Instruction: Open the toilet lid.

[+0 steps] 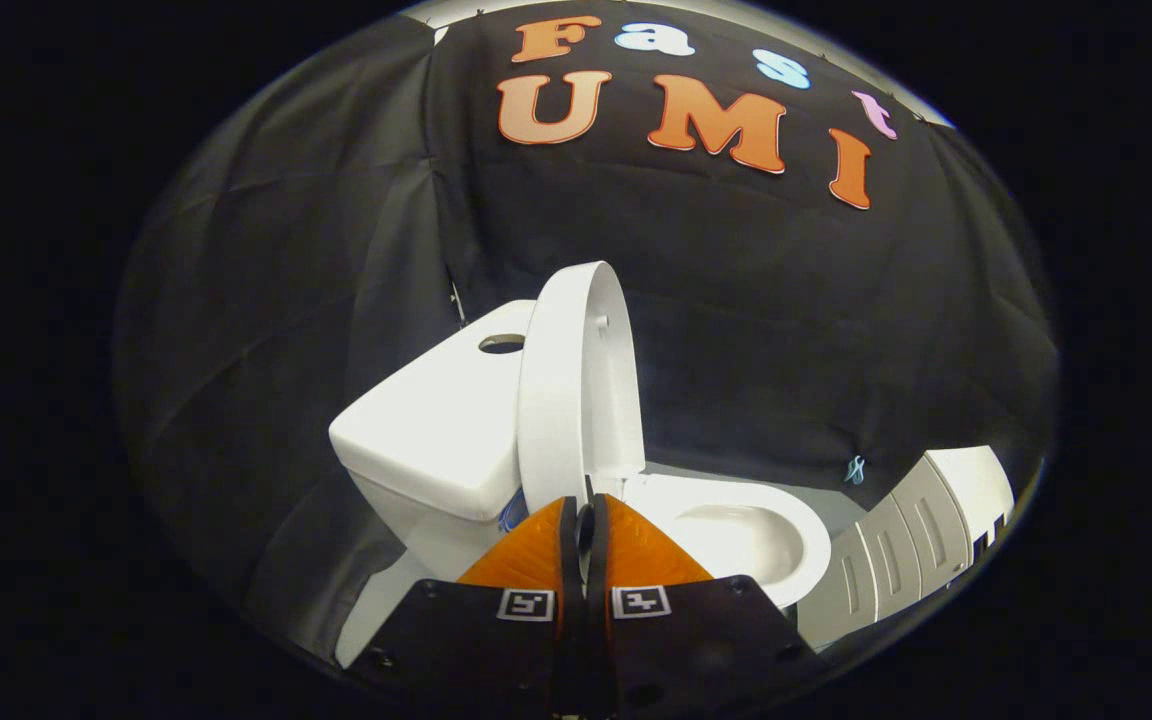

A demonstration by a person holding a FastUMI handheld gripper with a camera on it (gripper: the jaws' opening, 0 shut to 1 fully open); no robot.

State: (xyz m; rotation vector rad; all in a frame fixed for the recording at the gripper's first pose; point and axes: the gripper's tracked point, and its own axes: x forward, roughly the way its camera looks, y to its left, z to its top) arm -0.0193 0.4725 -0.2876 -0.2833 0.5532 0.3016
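Gripper fingers were pressed together, nothing between them. Toilet lid stood just ahead of the tips, raised, long axis near vertical, leaning back on the tank. Bowl lay open beside it; task judged essentially done.

- The floor — pale, showing as a bare strip beyond the fingers, at the foot of the black cloth wall.
- The toilet stands on it just ahead of the fingers, its lid raised upright against the tank.
- A pale ribbed cabinet stands just beside the bowl.
- The gripper has its fingers closed together, holding nothing.
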